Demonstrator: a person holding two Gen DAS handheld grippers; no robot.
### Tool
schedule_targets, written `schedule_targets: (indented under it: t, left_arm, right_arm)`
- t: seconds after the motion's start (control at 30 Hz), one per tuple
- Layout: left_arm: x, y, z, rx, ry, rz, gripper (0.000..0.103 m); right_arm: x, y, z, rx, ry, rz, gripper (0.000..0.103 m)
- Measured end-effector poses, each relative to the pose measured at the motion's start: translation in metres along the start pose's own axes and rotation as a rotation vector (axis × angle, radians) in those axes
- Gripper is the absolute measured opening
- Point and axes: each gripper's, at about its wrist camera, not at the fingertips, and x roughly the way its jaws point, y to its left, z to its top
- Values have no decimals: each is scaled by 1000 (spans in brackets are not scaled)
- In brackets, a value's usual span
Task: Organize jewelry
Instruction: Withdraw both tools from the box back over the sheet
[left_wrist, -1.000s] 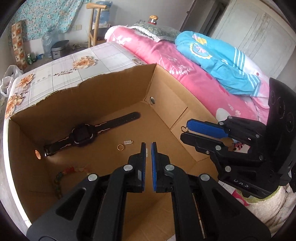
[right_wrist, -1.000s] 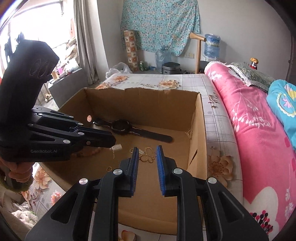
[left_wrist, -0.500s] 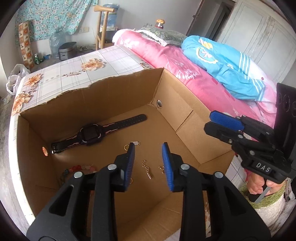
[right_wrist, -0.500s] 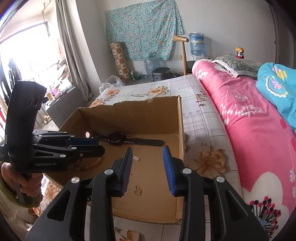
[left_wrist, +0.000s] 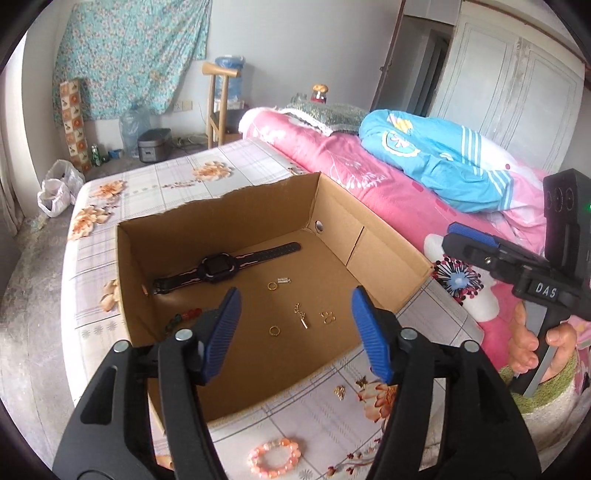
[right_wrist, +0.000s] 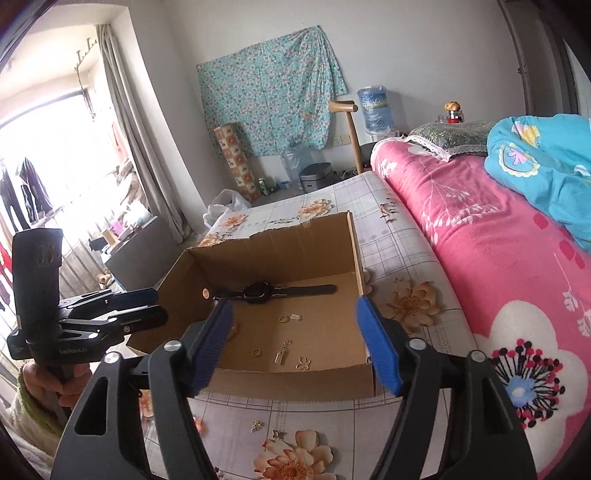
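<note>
We hold both tools above the near edge of the open brown cardboard box (left_wrist: 332, 236), which stands on the flowered plaid tablecloth (left_wrist: 177, 177) beside the pink bed cover (left_wrist: 369, 173). The left gripper (left_wrist: 295, 325) has its blue-padded jaws wide apart with nothing between them; its jaws have just been opening. The right gripper (right_wrist: 291, 336) is the same, spread wide and empty, also just opened. We judge that each tool has let a small piece fall into the box, so they now stand free.

Inside the box the task's things lie flat on the bottom: a black wristwatch with a long strap (left_wrist: 221, 266) near the far wall; a small gold ring (left_wrist: 272, 285) just beside a tiny silver clasp (left_wrist: 284, 281); nearer to us a second gold ring (left_wrist: 273, 331), a short gold chain with a bar pendant (left_wrist: 301, 315) and a gold butterfly-shaped charm (left_wrist: 327, 316); a dark bead bracelet with red and green beads (left_wrist: 183, 316) lies by the left wall, partly hidden behind the jaw. The pieces are kept apart, probably so they do not tangle.

Some pieces wait outside on the cloth: a pink bead bracelet (left_wrist: 275, 458) and a small gold heart-like pendant (left_wrist: 340, 391) in front of the box; in the right wrist view two more tiny charms (right_wrist: 266, 430) lie there. We think that the open jaws are ready for one of these; the task seems more than half done.
</note>
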Motion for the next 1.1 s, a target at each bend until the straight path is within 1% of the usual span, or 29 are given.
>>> schedule_targets:
  t: [0.03, 0.1, 0.17, 0.2, 0.33, 0.4, 0.43, 0.53, 0.6, 0.7, 0.73, 0.8, 0.83, 0.9, 0.93, 1.03, 1.1]
  left_arm:
    - [-7, 0, -5, 5, -10, 11, 65]
    - [-21, 0, -15, 8, -25, 27, 69]
    - [-30, 1, -24, 0, -29, 30, 71]
    - [-34, 3, -29, -6, -30, 32, 72]
    - [-44, 7, -49, -15, -24, 65, 72]
    - [-47, 8, -59, -13, -22, 74, 73]
    - [-48, 8, -65, -17, -18, 78, 73]
    - [-47, 10, -80, -35, 3, 93, 73]
    - [-45, 11, -89, -47, 17, 99, 73]
    - [-40, 12, -102, -65, 41, 96, 73]
    - [-37, 12, -106, -63, 52, 102, 73]
    - [-31, 9, -113, -50, 74, 115, 73]
    - [-27, 7, -116, -37, 85, 128, 73]
    - [-19, 2, -121, -23, 101, 137, 73]
    - [-14, -1, -124, -20, 111, 131, 73]
    - [0, -13, -130, 10, 138, 126, 73]
    - [8, -20, -134, 39, 153, 122, 73]
  right_arm:
    - [-6, 2, -2, -2, -6, -8, 75]
    - [-15, 5, -6, -5, -9, -28, 83]
    - [-22, 9, -11, -13, 1, -47, 86]
    - [-25, 12, -15, -20, 14, -65, 89]
    - [-31, 24, -27, -66, 53, -145, 95]
    - [-35, 30, -34, -104, 63, -193, 96]
    - [-37, 33, -37, -128, 69, -230, 96]
    - [-33, 40, -48, -207, 112, -390, 96]
    - [-27, 42, -56, -273, 146, -460, 96]
    - [-18, 42, -63, -353, 183, -528, 96]
    - [-18, 42, -63, -363, 187, -534, 96]
    - [-21, 39, -63, -351, 169, -502, 96]
    - [-22, 37, -63, -332, 161, -469, 96]
    - [-21, 31, -68, -277, 162, -368, 96]
    - [-18, 29, -71, -261, 176, -347, 96]
    - [-1, 28, -85, -243, 224, -389, 96]
    - [7, 28, -95, -222, 240, -384, 96]
